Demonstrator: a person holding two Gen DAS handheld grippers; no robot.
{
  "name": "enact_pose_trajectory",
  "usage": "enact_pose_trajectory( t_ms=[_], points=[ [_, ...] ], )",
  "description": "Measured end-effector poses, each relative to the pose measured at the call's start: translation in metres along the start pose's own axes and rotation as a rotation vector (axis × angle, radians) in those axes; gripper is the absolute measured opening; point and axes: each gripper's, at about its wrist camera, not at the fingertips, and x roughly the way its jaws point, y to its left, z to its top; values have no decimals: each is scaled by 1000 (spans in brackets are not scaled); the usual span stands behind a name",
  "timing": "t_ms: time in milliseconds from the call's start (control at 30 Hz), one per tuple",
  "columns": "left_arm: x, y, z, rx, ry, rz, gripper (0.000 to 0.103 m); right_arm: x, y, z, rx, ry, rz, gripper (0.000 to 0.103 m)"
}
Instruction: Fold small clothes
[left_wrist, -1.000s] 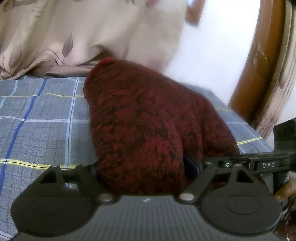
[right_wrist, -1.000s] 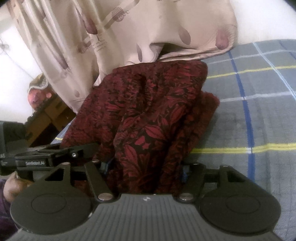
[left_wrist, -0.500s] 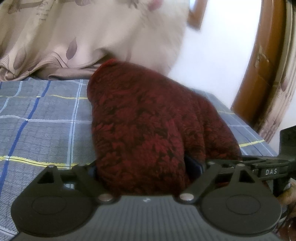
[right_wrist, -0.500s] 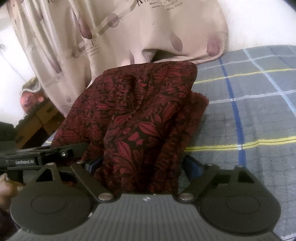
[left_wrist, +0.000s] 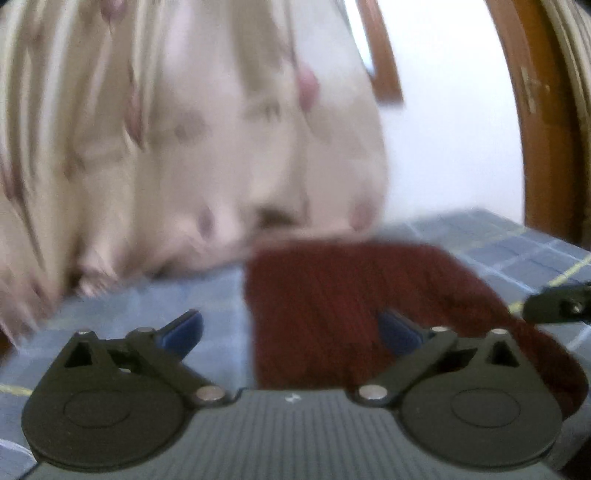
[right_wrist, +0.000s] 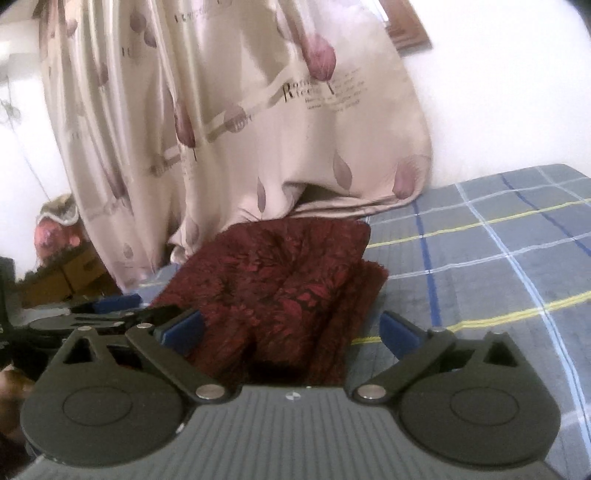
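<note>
Both claws (left_wrist: 290, 332) (right_wrist: 291, 332) now off the folded red garment (right_wrist: 280, 280), jaws opening wide, empty.

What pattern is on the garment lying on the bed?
Dark red leaf print on black, clearest on the garment in the right wrist view.

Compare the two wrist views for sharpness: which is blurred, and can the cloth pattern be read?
Left wrist view: smeared by motion, the red cloth a flat maroon patch, the curtain streaky. Right wrist view: mostly sharp, leaf print on the cloth and lettering on the curtain legible; edges bend from the fisheye.
</note>
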Motion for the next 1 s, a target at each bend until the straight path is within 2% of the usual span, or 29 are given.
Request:
enact_pose_trajectory(
  t_ms=[133, 267, 367, 467, 600, 733, 867, 1000],
  points=[
    [-31, 5, 18, -53, -135, 17, 103, -20, 2, 0, 19, -39, 6, 102],
    [-45, 4, 42, -38, -137, 104, 103, -37, 5, 2, 36, -63, 19, 102],
    [-58, 6, 55, -46, -175, 75, 103, -47, 10, 3, 41, -80, 32, 103],
    [-72, 10, 62, -103, -212, 20, 103, -54, 16, 4, 44, -96, 49, 103],
    [-70, 15, 74, -157, -124, -52, 103, -59, 24, 7, 44, -105, 74, 103],
    [-61, 23, 73, -230, -45, -75, 103, -63, 34, 8, 11, -114, 74, 103],
    [-52, 26, 63, -257, 16, -42, 103, -66, 49, 7, -54, -135, -20, 103],
    [-43, 27, 54, -248, 41, -2, 103, -62, 64, 8, -141, -128, -156, 103]
  ],
)
